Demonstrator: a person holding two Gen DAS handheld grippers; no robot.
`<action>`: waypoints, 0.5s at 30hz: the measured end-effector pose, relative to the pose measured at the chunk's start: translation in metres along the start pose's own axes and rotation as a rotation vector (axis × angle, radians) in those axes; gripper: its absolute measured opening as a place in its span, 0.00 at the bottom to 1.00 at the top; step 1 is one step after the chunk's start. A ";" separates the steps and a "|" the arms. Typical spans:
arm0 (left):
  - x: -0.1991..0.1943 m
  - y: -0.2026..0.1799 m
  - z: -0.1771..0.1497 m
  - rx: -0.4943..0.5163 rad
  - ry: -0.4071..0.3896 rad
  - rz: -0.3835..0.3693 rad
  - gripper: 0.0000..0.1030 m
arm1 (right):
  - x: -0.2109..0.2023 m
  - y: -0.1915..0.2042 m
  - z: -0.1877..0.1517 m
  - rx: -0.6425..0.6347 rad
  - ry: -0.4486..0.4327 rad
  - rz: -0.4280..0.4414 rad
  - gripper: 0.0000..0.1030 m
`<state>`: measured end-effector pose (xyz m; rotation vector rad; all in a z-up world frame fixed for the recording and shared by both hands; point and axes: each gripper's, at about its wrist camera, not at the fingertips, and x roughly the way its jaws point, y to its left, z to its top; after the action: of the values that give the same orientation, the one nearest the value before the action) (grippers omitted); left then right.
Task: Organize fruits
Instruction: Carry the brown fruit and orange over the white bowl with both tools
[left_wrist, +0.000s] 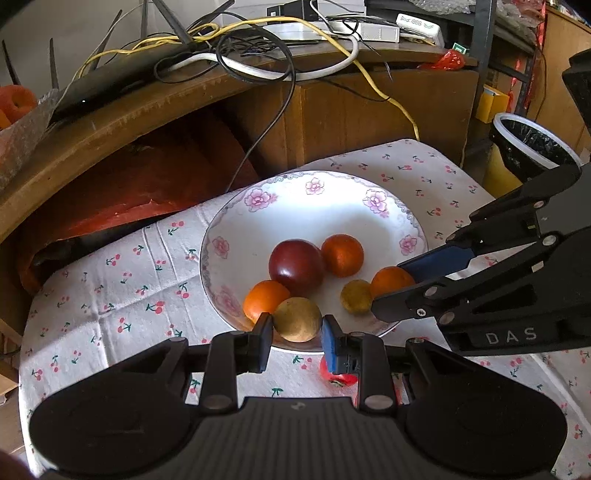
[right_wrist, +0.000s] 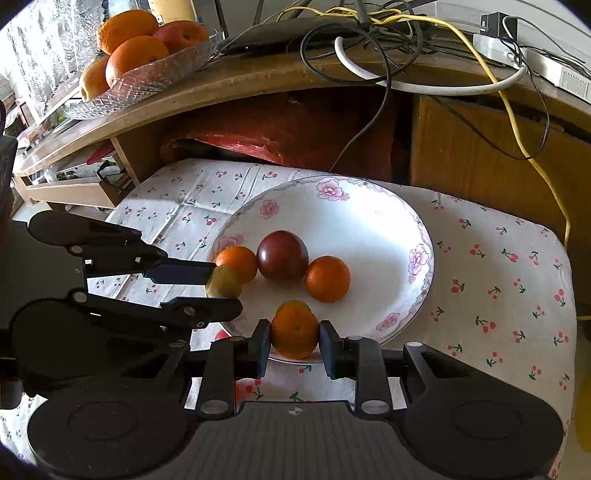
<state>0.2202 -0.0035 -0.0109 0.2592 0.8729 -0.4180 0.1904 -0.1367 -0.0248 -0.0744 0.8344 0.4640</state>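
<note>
A: Left wrist view first. The left tongs (left_wrist: 297, 332) stand part open, one finger on each side of a yellowish fruit (left_wrist: 297, 319) that sits at the near rim of the flowered plate (left_wrist: 314, 206). The pads look to be touching it or just off it; I can't tell if there's any squeeze.

B: And beyond those tongs?

A: An orange fruit (left_wrist: 265, 300) just left of the tips, touching the yellow one. Ahead, a dark red fruit (left_wrist: 296, 267) and another orange (left_wrist: 342, 254). To the right, the right tongs (left_wrist: 400, 291) reach in around an orange (left_wrist: 391, 282), with a small yellow fruit (left_wrist: 356, 296) just beside it.

B: Right wrist view?

A: The right tongs (right_wrist: 294, 341) are part open around that orange (right_wrist: 294, 329), both pads against its sides by the look of it. The left tongs (right_wrist: 225, 286) come in from the left about the yellowish fruit (right_wrist: 223, 282).

B: How would you do this well?

A: If it's a release, I'd open gently and draw straight back, so round fruit doesn't roll off the rim onto the cherry-print cloth (right_wrist: 498, 258) covering the counter.

B: Anything in the way?

A: Mostly the two tools crowding each other, and neighbouring fruit to nudge. Something red (left_wrist: 338, 374) lies under the left tongs. The glass fruit bowl (right_wrist: 147, 70) and cables (right_wrist: 406, 44) are well apart, up on a shelf.
</note>
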 end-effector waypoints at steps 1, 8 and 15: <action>0.001 -0.001 0.000 0.004 0.000 0.001 0.35 | 0.000 0.000 0.000 0.001 0.000 -0.002 0.23; 0.009 -0.005 0.000 0.016 0.006 0.008 0.35 | 0.005 -0.003 0.003 -0.003 -0.005 -0.016 0.23; 0.012 -0.004 0.001 0.013 0.002 0.019 0.35 | 0.011 -0.005 0.005 -0.007 -0.003 -0.036 0.24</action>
<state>0.2261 -0.0102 -0.0200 0.2800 0.8688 -0.4057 0.2023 -0.1359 -0.0306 -0.0946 0.8269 0.4332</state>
